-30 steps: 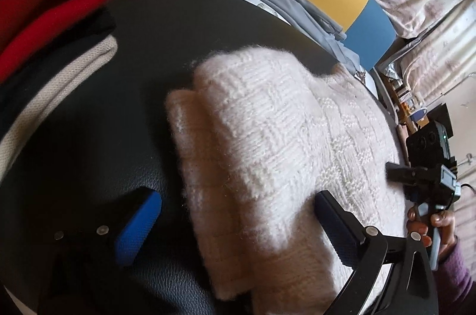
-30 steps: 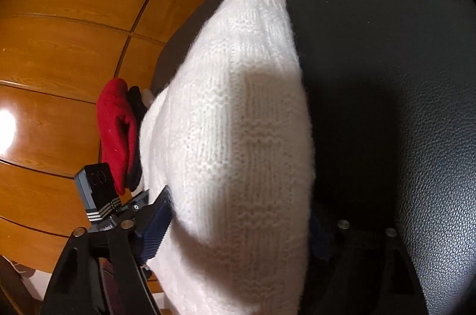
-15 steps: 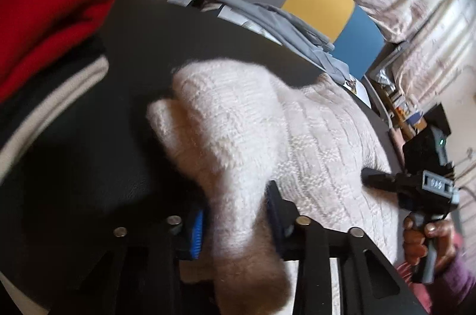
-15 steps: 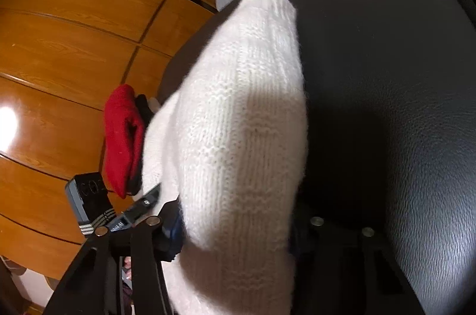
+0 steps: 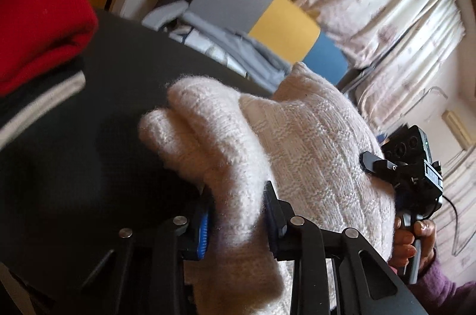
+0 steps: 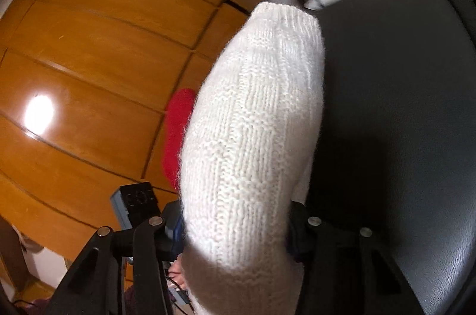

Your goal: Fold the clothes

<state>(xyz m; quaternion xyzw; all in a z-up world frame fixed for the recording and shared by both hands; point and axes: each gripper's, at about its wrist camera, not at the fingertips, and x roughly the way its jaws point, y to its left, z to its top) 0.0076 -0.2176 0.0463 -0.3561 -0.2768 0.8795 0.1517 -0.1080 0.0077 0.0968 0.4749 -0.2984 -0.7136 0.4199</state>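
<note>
A folded white knit sweater [image 5: 297, 142] is held up off the black leather surface [image 5: 74, 151]. My left gripper [image 5: 236, 219] is shut on one end of the sweater, with fabric bulging between its blue-padded fingers. My right gripper [image 6: 235, 228] is shut on the other end of the sweater [image 6: 253, 130], which fills the middle of the right wrist view and hides the fingertips. The right gripper also shows in the left wrist view [image 5: 410, 172], at the sweater's far side.
A stack of folded clothes, red on top [image 5: 38, 17], lies at the left edge of the black surface. Grey clothes [image 5: 238, 50] lie on a grey, yellow and blue seat back behind. Wooden cabinet doors [image 6: 89, 62] stand beyond the surface.
Both grippers went from open around the sweater's ends to shut on them. The sweater has been lifted off the black surface and bunched upward.
</note>
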